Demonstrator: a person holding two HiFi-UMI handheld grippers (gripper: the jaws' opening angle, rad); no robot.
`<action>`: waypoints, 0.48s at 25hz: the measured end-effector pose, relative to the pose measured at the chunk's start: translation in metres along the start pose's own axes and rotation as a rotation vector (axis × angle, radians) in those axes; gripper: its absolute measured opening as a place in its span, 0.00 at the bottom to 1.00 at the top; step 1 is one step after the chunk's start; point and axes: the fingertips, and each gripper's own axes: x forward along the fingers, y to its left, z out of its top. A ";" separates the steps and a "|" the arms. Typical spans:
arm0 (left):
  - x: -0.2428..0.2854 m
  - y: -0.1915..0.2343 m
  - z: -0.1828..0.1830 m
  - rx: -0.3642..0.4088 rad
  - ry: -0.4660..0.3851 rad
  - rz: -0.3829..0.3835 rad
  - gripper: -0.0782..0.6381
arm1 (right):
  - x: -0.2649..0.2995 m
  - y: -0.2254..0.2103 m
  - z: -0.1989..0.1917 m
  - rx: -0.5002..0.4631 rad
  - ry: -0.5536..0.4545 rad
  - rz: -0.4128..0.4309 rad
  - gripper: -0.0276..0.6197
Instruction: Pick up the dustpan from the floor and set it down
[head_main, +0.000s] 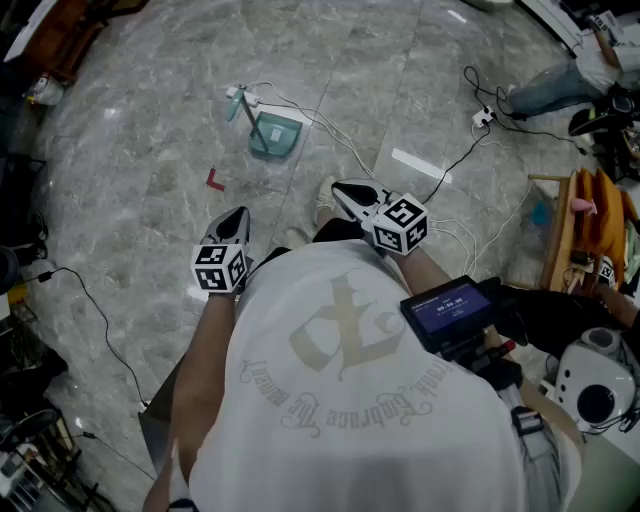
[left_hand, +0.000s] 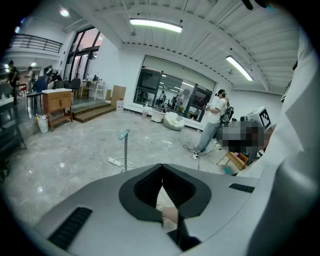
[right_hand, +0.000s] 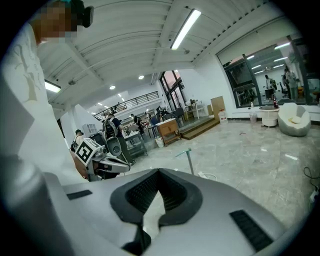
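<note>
The teal dustpan (head_main: 274, 134) lies on the grey marble floor ahead of me, its long handle (head_main: 240, 106) standing upright. My left gripper (head_main: 232, 224) and right gripper (head_main: 349, 192) hover in front of my body, well short of the dustpan, both shut with nothing between the jaws. In the left gripper view the closed left gripper (left_hand: 161, 167) points toward the dustpan handle (left_hand: 125, 149). In the right gripper view the shut right gripper (right_hand: 159, 171) sits below the same dustpan handle (right_hand: 189, 158), with the left gripper's marker cube (right_hand: 86, 150) off to the left.
A white power strip and cable (head_main: 305, 112) trail beside the dustpan. A red scrap (head_main: 214, 180) and a white strip (head_main: 420, 166) lie on the floor. A black cable (head_main: 100, 310) runs at left. A wooden rack (head_main: 585, 225) and a seated person (head_main: 560, 85) are at right.
</note>
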 end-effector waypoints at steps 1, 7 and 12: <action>0.000 -0.002 -0.001 0.001 -0.001 -0.004 0.13 | -0.001 -0.001 0.000 -0.001 0.001 -0.004 0.07; 0.000 -0.003 -0.010 -0.012 0.013 -0.007 0.13 | 0.001 0.000 0.008 -0.006 -0.035 -0.007 0.07; 0.001 -0.001 -0.009 -0.003 0.012 -0.004 0.13 | -0.001 -0.004 0.006 0.007 -0.048 -0.032 0.07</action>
